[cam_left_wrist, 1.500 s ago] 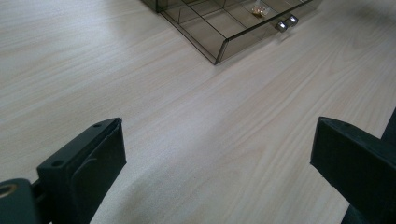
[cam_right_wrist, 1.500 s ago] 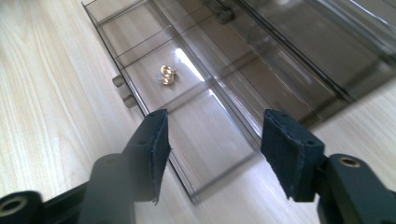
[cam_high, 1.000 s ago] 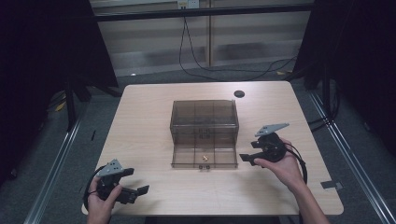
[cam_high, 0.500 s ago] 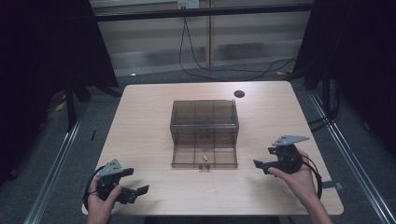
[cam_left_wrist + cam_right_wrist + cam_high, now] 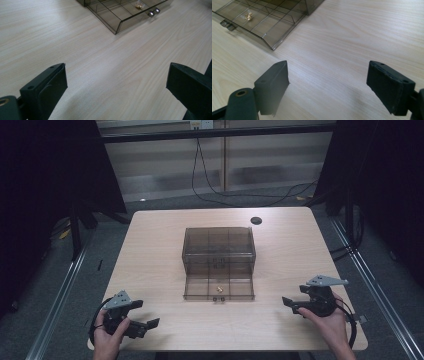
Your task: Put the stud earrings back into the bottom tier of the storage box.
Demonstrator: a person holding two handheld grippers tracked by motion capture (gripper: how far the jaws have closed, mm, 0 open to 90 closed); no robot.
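Observation:
A smoky see-through box (image 5: pixel 218 242) stands mid-table with its divided drawer (image 5: pixel 218 287) pulled out toward me. A small gold item (image 5: pixel 218 289) lies in one front compartment, behind the two drawer knobs (image 5: pixel 218 298). My left gripper (image 5: pixel 150 324) rests near the front left corner, open and holding nothing. My right gripper (image 5: pixel 288 303) sits open at the front right, well apart from the drawer. The left gripper view has its gripper (image 5: pixel 116 75) spread over bare wood, with the drawer (image 5: pixel 120 15) and gold item (image 5: pixel 138 5) ahead. The right gripper view shows its gripper (image 5: pixel 328 68) wide, the drawer (image 5: pixel 264 25) upper left.
A small black round disc (image 5: pixel 256 220) lies near the table's far edge, right of centre. The light wooden table (image 5: pixel 150 265) has bare wood on both sides of the box. Cables run along the floor beyond the table.
My right gripper has drawn back from beside the drawer's right front corner toward the table's front right edge. The left gripper has stayed put.

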